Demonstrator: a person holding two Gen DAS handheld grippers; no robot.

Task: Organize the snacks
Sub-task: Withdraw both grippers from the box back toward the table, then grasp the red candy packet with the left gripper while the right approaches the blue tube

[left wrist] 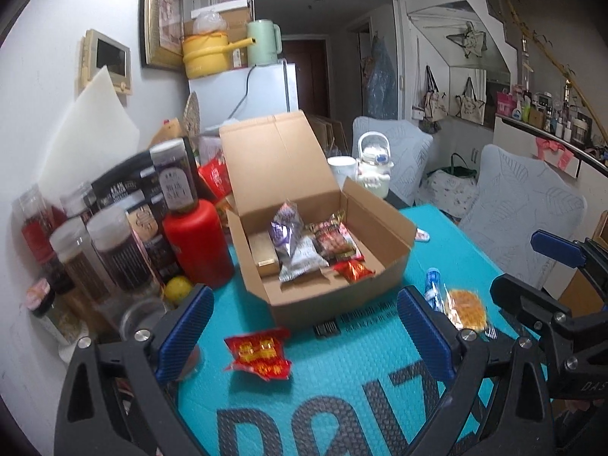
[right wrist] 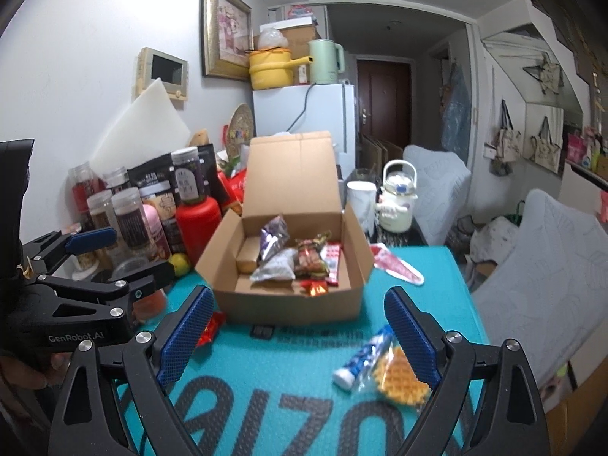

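An open cardboard box (left wrist: 334, 304) (right wrist: 288, 307) stands on the teal mat (left wrist: 353, 380) and holds several snack packets. In front of it lies a red snack packet (left wrist: 260, 353), under and between the wide-apart pads of my left gripper (left wrist: 306, 332), which is open and empty. A blue-and-white tube (right wrist: 363, 359) and an orange waffle packet (right wrist: 399, 378) lie by the right pad of my right gripper (right wrist: 300, 338), also open and empty. In the right wrist view the red packet (right wrist: 211, 328) is half hidden behind the left pad.
Jars, dark bags, a red bottle (left wrist: 197, 243) and a lemon (left wrist: 178, 288) crowd the left side beside the box. A white mug (right wrist: 361, 199) and a kettle (right wrist: 397, 199) stand behind it. A red-and-white packet (right wrist: 399, 268) lies right of the box. Grey-covered chairs (right wrist: 539, 266) stand to the right.
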